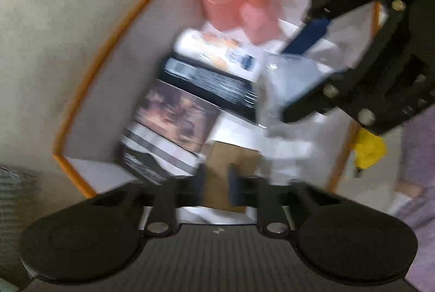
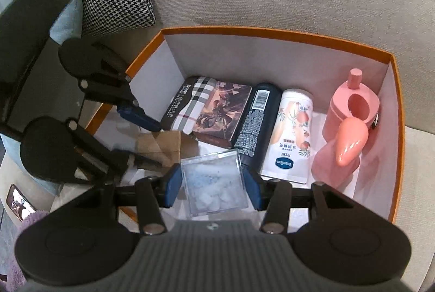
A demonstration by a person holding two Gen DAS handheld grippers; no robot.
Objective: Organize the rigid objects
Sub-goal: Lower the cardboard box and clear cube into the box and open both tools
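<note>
Right tool (image 2: pixel 213 184) pinching a clear plastic cube (image 2: pixel 212 172) by two opposite walls, over the near end of an orange-rimmed box (image 2: pixel 272 32). Nearly cubic, so no marked long axis; one flat face tilted up towards the camera, white and blue lumps inside.

Beyond the tool, lying lengthwise and pointing away from it: dark bottle (image 2: pixel 257 120), white printed bottle (image 2: pixel 292 134). Further right, two glossy pink containers (image 2: pixel 353 107). Ahead-left, plaid carton (image 2: pixel 190 101) and brown cardboard (image 2: pixel 163 145).

Left tool (image 1: pixel 233 183) pressed together just above that cardboard; badly blurred, so cannot tell whether cardboard is caught. Only in the left view: something yellow (image 1: pixel 369 150) outside the box.
</note>
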